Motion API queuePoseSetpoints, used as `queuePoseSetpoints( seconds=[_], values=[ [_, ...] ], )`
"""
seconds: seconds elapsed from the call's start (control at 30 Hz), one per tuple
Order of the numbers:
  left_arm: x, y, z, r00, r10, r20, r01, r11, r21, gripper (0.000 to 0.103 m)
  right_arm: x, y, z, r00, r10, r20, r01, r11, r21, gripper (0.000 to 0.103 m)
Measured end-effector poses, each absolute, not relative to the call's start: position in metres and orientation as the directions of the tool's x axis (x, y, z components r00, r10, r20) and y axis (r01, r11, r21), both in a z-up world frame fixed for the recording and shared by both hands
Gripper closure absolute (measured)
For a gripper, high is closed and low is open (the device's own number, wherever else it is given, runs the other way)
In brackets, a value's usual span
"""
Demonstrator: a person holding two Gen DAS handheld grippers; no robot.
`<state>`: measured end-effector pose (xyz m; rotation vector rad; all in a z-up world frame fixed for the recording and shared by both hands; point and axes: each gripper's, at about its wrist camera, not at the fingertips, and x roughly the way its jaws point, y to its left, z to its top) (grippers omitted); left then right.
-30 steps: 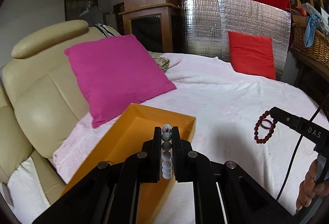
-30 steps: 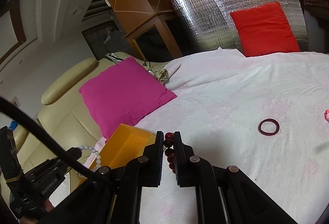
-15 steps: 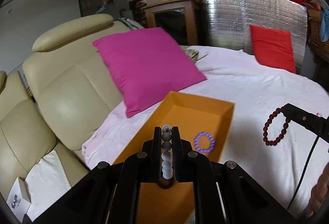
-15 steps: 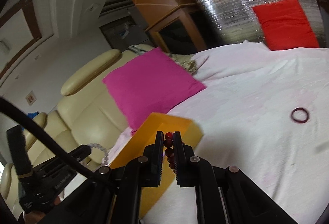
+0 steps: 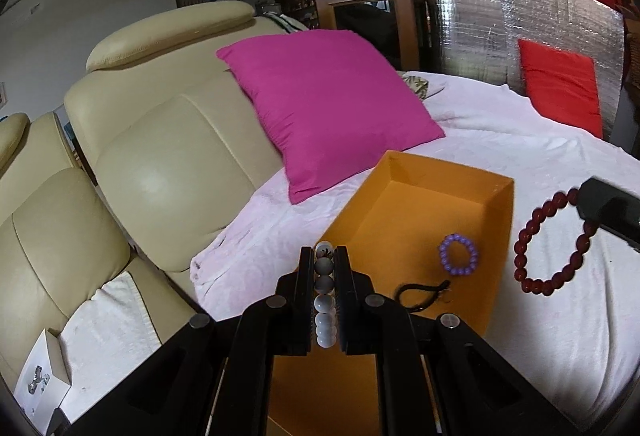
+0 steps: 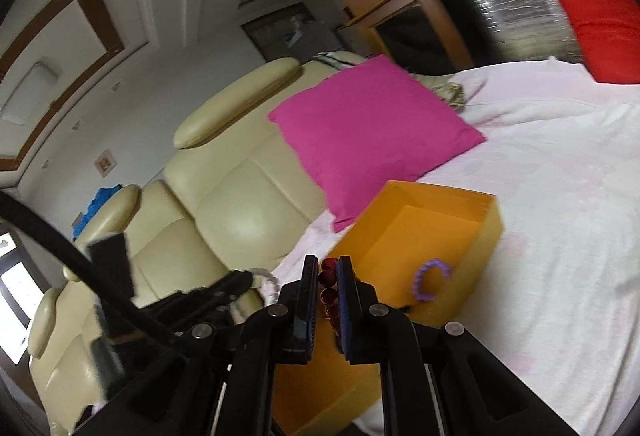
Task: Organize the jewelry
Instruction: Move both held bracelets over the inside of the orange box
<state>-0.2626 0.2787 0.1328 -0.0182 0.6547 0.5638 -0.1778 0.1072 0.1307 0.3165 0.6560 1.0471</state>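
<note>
Nearest, the left gripper (image 5: 325, 292) is pinching a pale bead bracelet (image 5: 325, 310) over the near left edge of the orange box (image 5: 494, 236); round, slick beads on what looks like elastic cord, so the hold sits across the strand. To the right, the right gripper (image 6: 325, 296) is clamped on the dark red bracelet (image 5: 554, 242), whose light, floppy loop hangs free. Inside the box lie a purple bracelet (image 5: 459, 255) and a black cord (image 5: 422, 293), possibly a hair tie. Farther off, a magenta cushion (image 5: 332, 104).
</note>
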Motion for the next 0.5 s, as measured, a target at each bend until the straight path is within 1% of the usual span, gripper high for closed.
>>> queuePoseSetpoints(
  seconds=[0.1, 0.23, 0.5],
  values=[
    [-0.262, 0.285, 0.126, 0.633, 0.504, -0.587, -0.513, 0.842, 0.169, 0.094, -0.179, 0.120, 0.126, 0.281, 0.899, -0.334, -0.694, 0.432, 0.577, 0.093],
    [-0.257, 0.291, 0.115, 0.609, 0.508, -0.609, -0.516, 0.837, 0.182, 0.094, -0.183, 0.133, 0.107, 0.233, 0.898, -0.374, -0.701, 0.422, 0.575, 0.093],
    [-0.249, 0.296, 0.090, 0.552, 0.527, -0.646, -0.511, 0.826, 0.238, 0.093, -0.170, 0.138, 0.067, 0.146, 0.907, -0.395, -0.663, 0.386, 0.641, 0.093]
  ],
)
